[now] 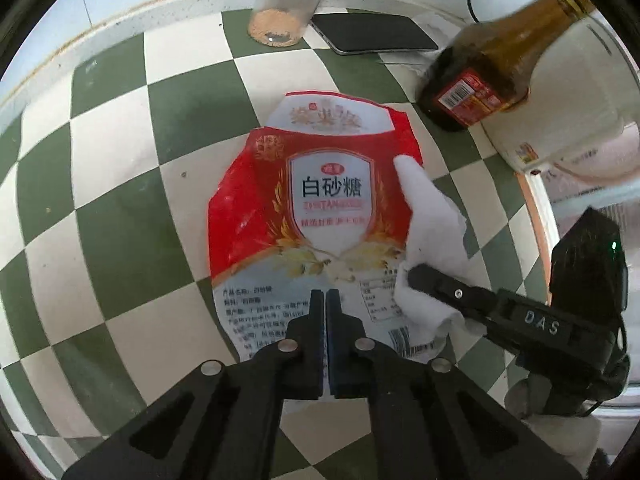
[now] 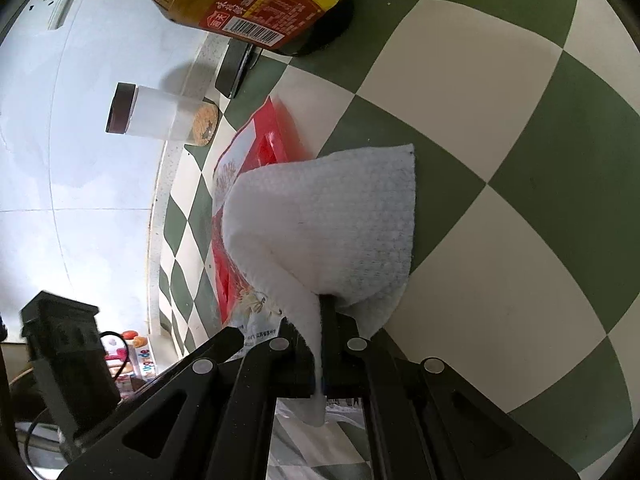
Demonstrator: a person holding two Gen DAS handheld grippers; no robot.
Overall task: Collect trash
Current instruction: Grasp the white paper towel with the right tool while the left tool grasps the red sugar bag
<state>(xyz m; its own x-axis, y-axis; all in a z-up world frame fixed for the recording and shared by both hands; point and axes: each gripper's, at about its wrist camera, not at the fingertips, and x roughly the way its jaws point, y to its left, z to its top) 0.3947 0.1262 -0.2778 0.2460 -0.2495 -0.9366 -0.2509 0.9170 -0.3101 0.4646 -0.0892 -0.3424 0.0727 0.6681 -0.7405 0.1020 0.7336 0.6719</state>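
A red and white sugar bag (image 1: 320, 192) lies flat on the green and white checked tabletop (image 1: 120, 200). My left gripper (image 1: 325, 300) points steeply down at the bag's lower printed part. Its jaws are pressed together, pinching the thin film there. A white paper towel (image 1: 432, 220) rests against the bag's right edge. My right gripper (image 1: 412, 276) comes in from the right and is shut on the towel. In the right wrist view the paper towel (image 2: 340, 216) fans out from the right gripper (image 2: 320, 312), with the sugar bag (image 2: 264, 148) behind it.
A brown sauce bottle (image 1: 480, 76) stands at the back right beside a white appliance (image 1: 568, 128). A frosted jar (image 1: 280, 20) and a flat black device (image 1: 376, 34) sit near the table's far edge. In the right wrist view the bottle (image 2: 256, 0) and jar (image 2: 160, 120) show too.
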